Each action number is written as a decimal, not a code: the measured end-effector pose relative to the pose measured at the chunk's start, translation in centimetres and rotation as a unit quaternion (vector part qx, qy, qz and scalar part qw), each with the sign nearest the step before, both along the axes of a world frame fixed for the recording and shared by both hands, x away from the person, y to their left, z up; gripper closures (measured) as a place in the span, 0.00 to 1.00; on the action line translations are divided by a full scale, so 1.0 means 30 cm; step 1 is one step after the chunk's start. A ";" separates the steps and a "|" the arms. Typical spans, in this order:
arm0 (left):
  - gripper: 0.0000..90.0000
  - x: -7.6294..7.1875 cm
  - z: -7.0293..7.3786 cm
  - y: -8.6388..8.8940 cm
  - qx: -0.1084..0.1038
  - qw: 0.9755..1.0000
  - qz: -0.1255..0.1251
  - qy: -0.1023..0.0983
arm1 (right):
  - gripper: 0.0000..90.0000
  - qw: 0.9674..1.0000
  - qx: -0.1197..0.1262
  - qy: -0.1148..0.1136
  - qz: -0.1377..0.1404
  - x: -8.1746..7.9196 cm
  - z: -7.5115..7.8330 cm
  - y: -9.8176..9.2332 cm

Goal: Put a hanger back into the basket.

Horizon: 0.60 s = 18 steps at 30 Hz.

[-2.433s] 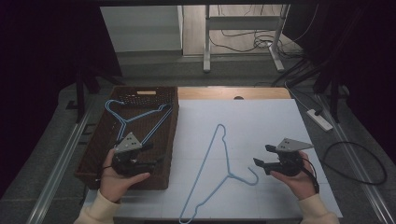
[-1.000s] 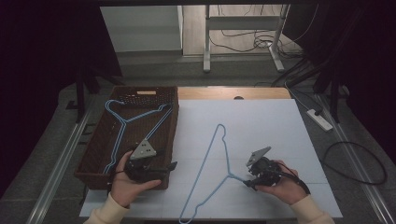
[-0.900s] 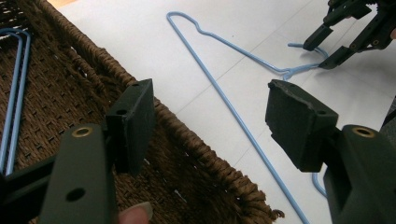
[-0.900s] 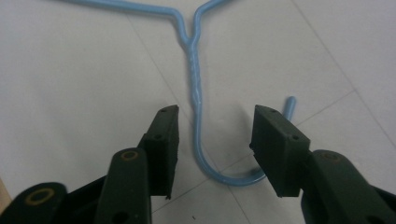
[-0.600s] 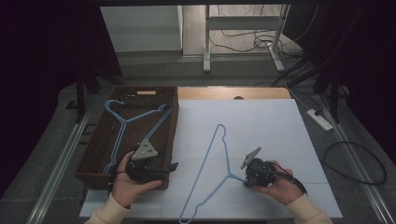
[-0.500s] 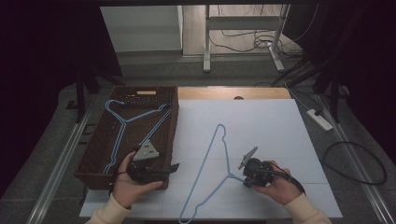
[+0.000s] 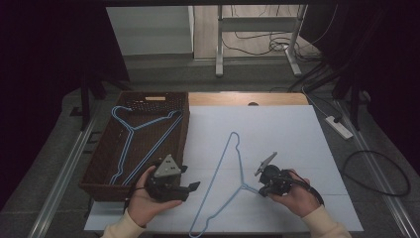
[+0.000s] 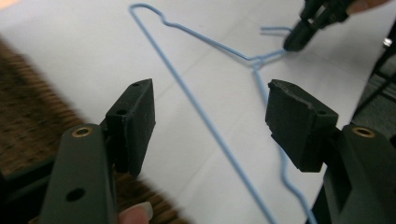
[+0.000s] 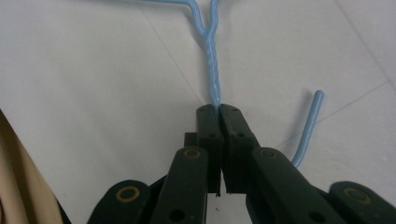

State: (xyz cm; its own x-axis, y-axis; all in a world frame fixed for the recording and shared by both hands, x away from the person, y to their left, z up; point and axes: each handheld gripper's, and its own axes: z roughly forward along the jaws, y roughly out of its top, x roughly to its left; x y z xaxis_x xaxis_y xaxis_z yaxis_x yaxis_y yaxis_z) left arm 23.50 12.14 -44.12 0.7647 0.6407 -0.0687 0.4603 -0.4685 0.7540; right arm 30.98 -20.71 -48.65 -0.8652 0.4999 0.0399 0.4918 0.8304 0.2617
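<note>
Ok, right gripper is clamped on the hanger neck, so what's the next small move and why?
Probably lift the hanger a little off the white table and start it toward the basket. The right gripper is shut on the twisted neck just below the hook, the left gripper is open and holds nothing, and another hanger already lies in the basket.

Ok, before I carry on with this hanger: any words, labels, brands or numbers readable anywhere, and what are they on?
None can be read.
Basket: a pale tag on the far wall, too small to read.
Blue hanger, white table sheet, left gripper and right gripper: no markings.
</note>
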 end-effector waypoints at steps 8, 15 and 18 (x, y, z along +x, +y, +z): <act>0.39 -0.043 -0.005 -0.162 0.068 0.997 -0.020 -0.033 | 0.98 1.000 -0.003 -0.004 -0.002 -0.005 0.030 0.011; 0.39 -0.019 -0.037 -0.208 0.044 0.998 -0.038 0.001 | 0.98 1.000 -0.005 -0.007 -0.003 -0.009 0.046 0.017; 0.39 -0.010 -0.052 -0.215 0.037 0.999 -0.039 0.010 | 0.98 1.000 -0.007 -0.008 -0.002 -0.010 0.050 0.019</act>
